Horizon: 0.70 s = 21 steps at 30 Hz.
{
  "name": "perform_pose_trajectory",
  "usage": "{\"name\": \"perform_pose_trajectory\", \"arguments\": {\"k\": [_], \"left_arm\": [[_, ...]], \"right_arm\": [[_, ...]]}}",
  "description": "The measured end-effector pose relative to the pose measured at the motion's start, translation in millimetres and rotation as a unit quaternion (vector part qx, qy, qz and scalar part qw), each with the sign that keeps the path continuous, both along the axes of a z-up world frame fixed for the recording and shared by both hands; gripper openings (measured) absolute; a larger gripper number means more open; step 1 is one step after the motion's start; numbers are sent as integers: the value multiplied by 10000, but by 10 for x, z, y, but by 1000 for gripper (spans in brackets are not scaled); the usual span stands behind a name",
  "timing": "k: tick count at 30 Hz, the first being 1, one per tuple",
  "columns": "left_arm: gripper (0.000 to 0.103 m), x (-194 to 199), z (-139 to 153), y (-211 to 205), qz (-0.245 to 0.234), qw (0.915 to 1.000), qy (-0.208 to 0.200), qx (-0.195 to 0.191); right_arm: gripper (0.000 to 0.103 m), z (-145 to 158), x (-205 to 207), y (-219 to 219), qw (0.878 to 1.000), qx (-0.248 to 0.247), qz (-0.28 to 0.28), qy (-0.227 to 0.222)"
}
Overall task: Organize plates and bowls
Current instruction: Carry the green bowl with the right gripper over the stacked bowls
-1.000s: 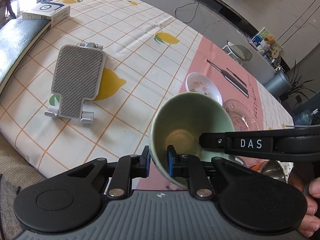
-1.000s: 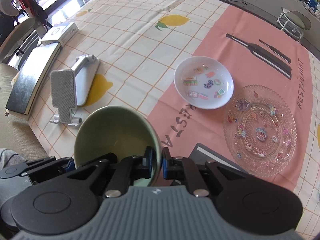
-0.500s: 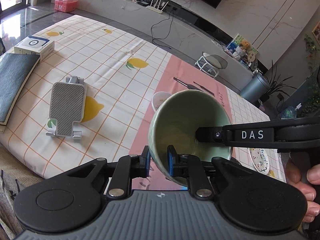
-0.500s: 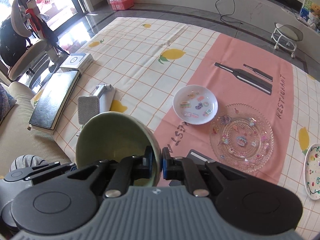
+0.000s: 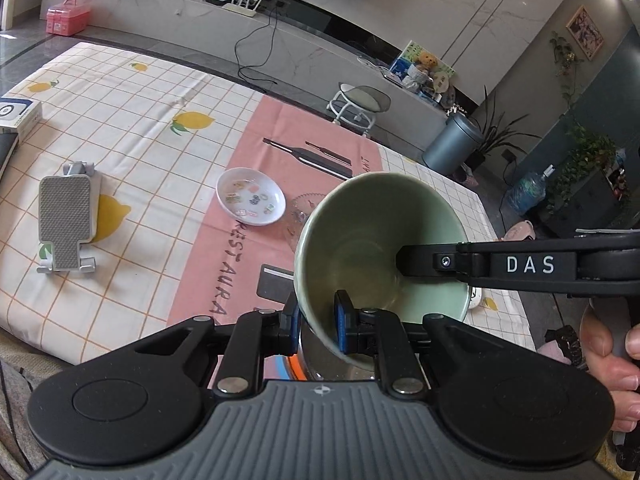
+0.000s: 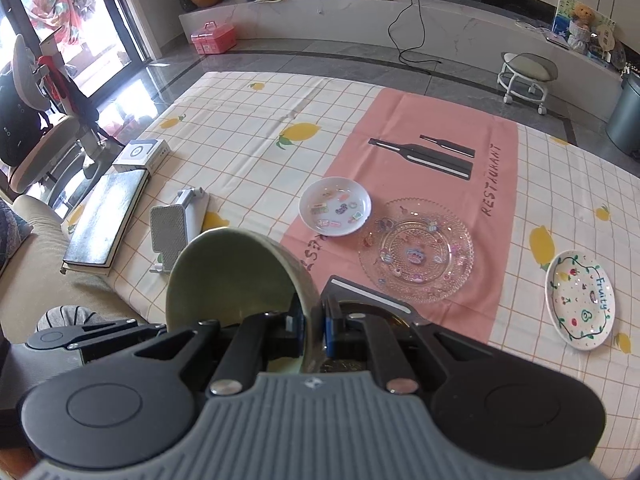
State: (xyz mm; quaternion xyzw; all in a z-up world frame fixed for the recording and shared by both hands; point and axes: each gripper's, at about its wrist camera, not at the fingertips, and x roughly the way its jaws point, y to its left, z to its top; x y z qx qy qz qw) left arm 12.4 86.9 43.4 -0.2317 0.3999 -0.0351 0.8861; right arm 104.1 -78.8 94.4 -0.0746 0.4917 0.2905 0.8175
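A pale green bowl [image 5: 376, 248] hangs tilted in the air above the table, gripped on its rim from two sides. My left gripper [image 5: 318, 320] is shut on the bowl's near rim. My right gripper [image 6: 314, 320] is shut on the opposite rim of the green bowl [image 6: 236, 276]; its black arm marked DAS reaches into the bowl in the left wrist view. On the pink cloth lie a small white sticker plate [image 6: 335, 206], a clear glass plate [image 6: 416, 250] and, further right, a white plate with fruit drawings [image 6: 582, 300].
A grey phone stand [image 5: 66, 220] lies on the lemon-print tablecloth [image 6: 256, 136] at the left, near a dark book [image 6: 106, 222] and a white box [image 6: 140, 154]. A dark flat object [image 6: 368, 294] sits under the bowl. A hand [image 5: 612, 364] grips the right tool.
Both grippers have risen with the green bowl, so the table looks farther away and more of the room shows. The bowl has shifted right in the left wrist view. Both grips are unchanged.
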Motion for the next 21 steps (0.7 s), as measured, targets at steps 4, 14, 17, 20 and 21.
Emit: {"name": "perform_pose_trajectory", "arguments": {"k": [4, 14, 17, 20, 21], "left_arm": [[19, -2, -4, -105, -312, 9992, 67, 231], [19, 67, -193, -338, -906, 9930, 319, 687], [19, 102, -285, -391, -1031, 9902, 466, 821], [19, 114, -330, -436, -1091, 9886, 502, 912], [19, 117, -338, -448, -1102, 9881, 508, 942]], "right_arm": [[7, -62, -43, -159, 9997, 39, -155, 165], [7, -583, -90, -593, 9913, 490, -644, 1038], [7, -728, -86, -636, 9882, 547, -747, 1217], [7, -822, -78, -675, 9867, 577, -807, 1285], [7, -843, -68, -683, 9863, 586, -827, 1300]]}}
